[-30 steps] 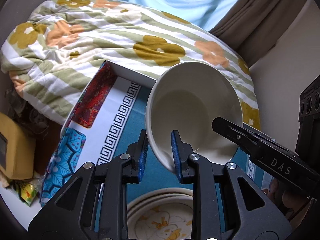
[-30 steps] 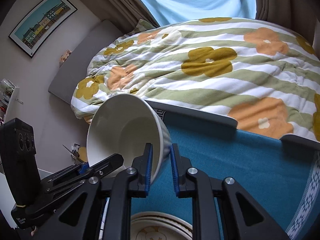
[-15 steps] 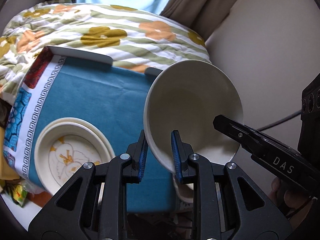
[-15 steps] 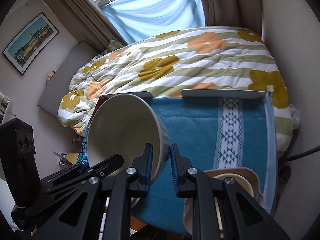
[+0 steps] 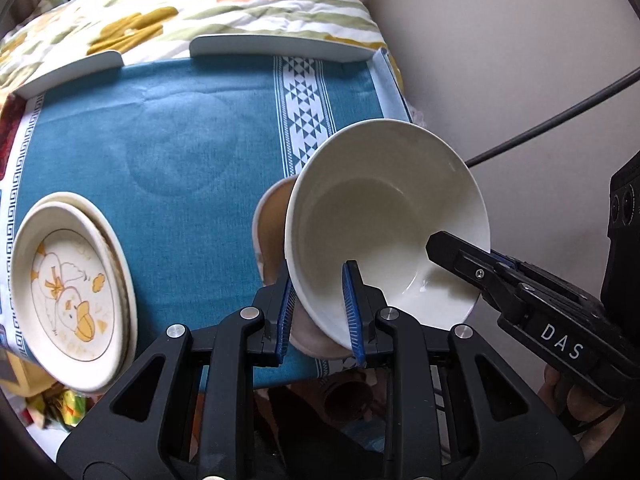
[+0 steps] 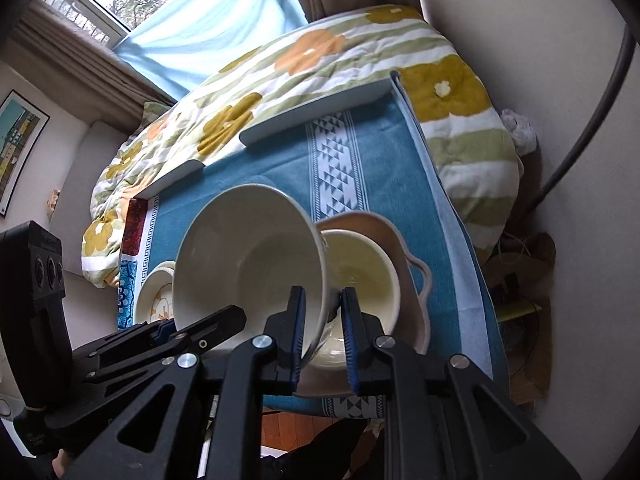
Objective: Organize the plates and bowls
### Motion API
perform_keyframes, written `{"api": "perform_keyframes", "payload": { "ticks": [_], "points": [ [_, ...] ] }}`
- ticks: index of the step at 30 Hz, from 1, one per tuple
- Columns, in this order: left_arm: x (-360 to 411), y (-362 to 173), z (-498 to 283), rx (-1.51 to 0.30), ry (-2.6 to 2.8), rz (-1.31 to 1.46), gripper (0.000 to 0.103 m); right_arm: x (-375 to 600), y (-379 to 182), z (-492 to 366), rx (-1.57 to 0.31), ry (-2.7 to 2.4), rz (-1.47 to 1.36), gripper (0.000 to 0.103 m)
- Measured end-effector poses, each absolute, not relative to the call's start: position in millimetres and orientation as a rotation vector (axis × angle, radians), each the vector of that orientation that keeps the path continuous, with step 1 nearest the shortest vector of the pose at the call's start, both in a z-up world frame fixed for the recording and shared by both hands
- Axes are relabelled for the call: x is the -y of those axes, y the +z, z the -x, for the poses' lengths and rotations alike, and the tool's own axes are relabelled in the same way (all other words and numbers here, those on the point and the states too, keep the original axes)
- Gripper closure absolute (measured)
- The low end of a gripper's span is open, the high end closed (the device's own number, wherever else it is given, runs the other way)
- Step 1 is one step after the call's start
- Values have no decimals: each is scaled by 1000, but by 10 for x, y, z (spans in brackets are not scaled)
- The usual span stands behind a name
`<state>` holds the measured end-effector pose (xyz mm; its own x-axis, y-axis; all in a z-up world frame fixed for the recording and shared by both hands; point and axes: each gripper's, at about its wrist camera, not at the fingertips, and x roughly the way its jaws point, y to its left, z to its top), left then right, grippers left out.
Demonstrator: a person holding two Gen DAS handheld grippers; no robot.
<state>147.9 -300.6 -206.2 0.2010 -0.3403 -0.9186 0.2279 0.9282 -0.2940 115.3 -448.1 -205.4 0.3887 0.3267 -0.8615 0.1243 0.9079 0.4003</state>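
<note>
The white bowl (image 5: 384, 216) is being pinched at its rim by both the left gripper (image 5: 318, 300) and right gripper (image 6: 322, 320); tipped like this, it could be knocked against the cream bowl (image 6: 368, 276) below.

We are reading only one piece of text: the white letters "DAS" are showing on the black body of the right tool (image 5: 458, 258), seen in the left wrist view. We are finding no other legible words, numbers or brand marks on the bowls, plates, cloth or wall picture in either view.
</note>
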Motion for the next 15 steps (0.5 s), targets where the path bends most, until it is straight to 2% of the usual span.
{"api": "perform_keyframes", "payload": {
  "ticks": [15],
  "points": [
    [3201,-2387,-1583,-1377,-370,-57,82,4577,-2448,-1133,-1242,112,-445,87]
  ]
}}
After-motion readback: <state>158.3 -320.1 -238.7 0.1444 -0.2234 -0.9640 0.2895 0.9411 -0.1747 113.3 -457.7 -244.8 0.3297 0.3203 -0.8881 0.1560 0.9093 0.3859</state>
